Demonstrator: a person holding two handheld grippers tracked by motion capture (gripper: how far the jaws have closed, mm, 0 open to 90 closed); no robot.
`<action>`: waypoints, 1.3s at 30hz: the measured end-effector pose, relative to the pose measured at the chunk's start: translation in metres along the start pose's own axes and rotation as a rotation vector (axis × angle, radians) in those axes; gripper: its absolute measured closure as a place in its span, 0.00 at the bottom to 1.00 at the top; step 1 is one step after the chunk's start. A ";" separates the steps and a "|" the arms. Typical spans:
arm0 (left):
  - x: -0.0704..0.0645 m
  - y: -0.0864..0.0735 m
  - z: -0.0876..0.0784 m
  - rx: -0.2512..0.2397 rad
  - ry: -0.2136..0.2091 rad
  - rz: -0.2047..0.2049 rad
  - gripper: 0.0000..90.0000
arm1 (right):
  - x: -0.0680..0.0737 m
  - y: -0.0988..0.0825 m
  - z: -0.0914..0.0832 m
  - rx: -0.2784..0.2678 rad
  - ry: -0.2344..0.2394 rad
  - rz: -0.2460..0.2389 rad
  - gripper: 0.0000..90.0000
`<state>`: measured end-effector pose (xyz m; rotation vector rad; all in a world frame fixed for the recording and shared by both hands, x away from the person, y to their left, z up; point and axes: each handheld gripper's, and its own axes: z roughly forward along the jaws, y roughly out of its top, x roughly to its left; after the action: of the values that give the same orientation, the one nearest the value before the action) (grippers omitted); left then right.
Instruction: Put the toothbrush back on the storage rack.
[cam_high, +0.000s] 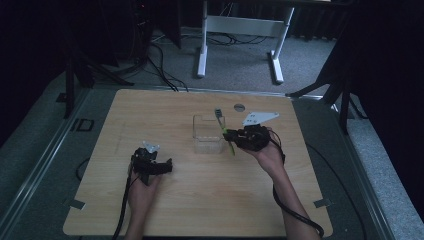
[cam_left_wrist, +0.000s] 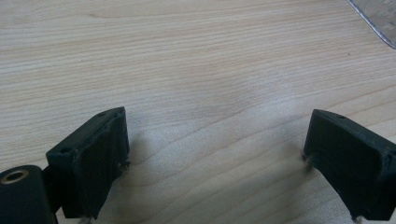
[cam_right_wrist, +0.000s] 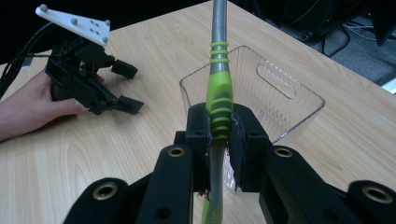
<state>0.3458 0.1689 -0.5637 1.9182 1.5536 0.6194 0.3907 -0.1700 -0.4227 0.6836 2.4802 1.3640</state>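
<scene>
While gripped, toothbrush (cam_right_wrist: 219, 100) points away over bin (cam_right_wrist: 289, 105).

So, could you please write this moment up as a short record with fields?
surface: wooden table
left gripper: open, holding nothing, low over bare wood
right gripper: shut on the toothbrush
toothbrush: green and grey, handle clamped between the jaws
container: clear plastic bin with a handle slot, mid-table, beside the right gripper
toothbrush position: extends over the container
</scene>
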 end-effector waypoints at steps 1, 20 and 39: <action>0.000 0.000 0.000 0.000 0.000 0.000 0.08 | 0.000 0.000 0.000 -0.004 0.000 0.002 0.88; 0.000 0.000 0.000 -0.001 0.001 0.002 0.08 | -0.006 0.006 0.004 -0.062 -0.003 0.080 0.88; 0.000 0.000 0.000 -0.001 0.001 0.001 0.08 | -0.014 0.016 0.017 -0.160 0.010 0.162 0.88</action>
<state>0.3458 0.1689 -0.5638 1.9181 1.5528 0.6209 0.4146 -0.1573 -0.4187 0.8584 2.3334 1.6064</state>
